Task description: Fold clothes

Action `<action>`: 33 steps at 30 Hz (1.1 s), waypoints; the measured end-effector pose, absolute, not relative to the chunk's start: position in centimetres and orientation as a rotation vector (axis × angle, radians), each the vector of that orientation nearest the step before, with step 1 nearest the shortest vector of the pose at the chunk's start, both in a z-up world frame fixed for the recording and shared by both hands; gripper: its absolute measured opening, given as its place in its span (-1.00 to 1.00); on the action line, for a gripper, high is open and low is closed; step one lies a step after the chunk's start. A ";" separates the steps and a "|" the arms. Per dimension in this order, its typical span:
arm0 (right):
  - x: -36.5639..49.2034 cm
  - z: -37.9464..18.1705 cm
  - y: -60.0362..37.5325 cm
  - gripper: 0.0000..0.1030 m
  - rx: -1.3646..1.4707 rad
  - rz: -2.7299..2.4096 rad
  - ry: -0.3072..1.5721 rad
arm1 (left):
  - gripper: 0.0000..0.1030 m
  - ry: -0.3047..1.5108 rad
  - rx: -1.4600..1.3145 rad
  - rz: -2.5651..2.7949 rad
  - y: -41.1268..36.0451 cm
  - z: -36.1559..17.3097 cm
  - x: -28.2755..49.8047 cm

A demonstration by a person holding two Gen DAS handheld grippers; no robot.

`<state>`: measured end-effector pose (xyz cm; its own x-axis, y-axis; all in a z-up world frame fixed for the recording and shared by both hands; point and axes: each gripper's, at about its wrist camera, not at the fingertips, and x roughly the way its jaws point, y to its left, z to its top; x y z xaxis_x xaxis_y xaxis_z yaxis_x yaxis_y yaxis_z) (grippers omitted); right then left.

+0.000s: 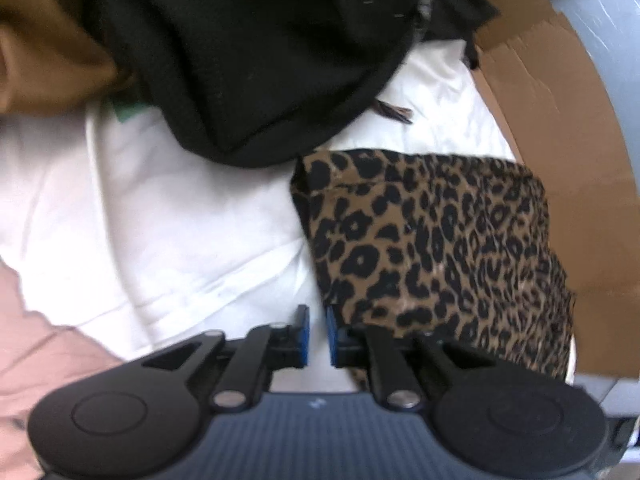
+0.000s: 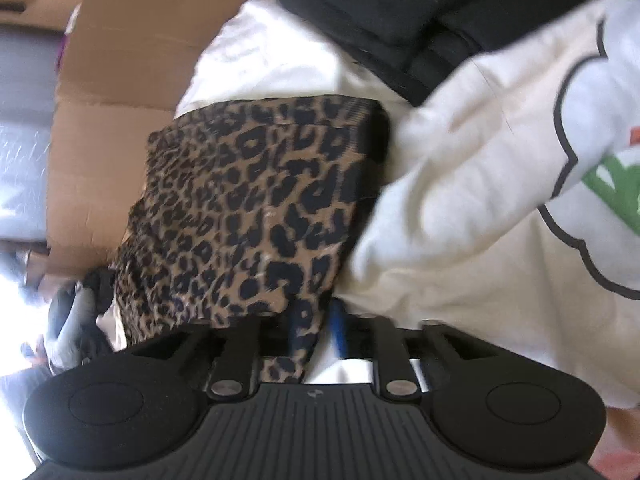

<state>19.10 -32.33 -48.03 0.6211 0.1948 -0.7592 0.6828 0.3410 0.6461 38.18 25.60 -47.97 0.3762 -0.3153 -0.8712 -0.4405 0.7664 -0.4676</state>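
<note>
Soft, light leopard-print garment (image 1: 432,248), folded near bed's cardboard-side edge; best pinched at hem; left gripper (image 1: 318,330) jaws nearly closed, empty; right gripper (image 2: 314,328) jaws around hem, grip uncertain

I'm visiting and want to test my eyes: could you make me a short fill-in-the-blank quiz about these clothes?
1. The folded garment has a ____ print.
2. The big pile behind it is ____ in colour.
3. The flat cardboard lies on the garment's ____ side in the left wrist view.
4. The sheet under the clothes is ____.

Missing words: leopard; black; right; white
</note>
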 end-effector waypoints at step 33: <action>32.6 -43.4 -31.7 -0.39 0.416 -0.387 1.013 | -0.48 1.187 -0.191 -0.237 11.2 -44.4 52.1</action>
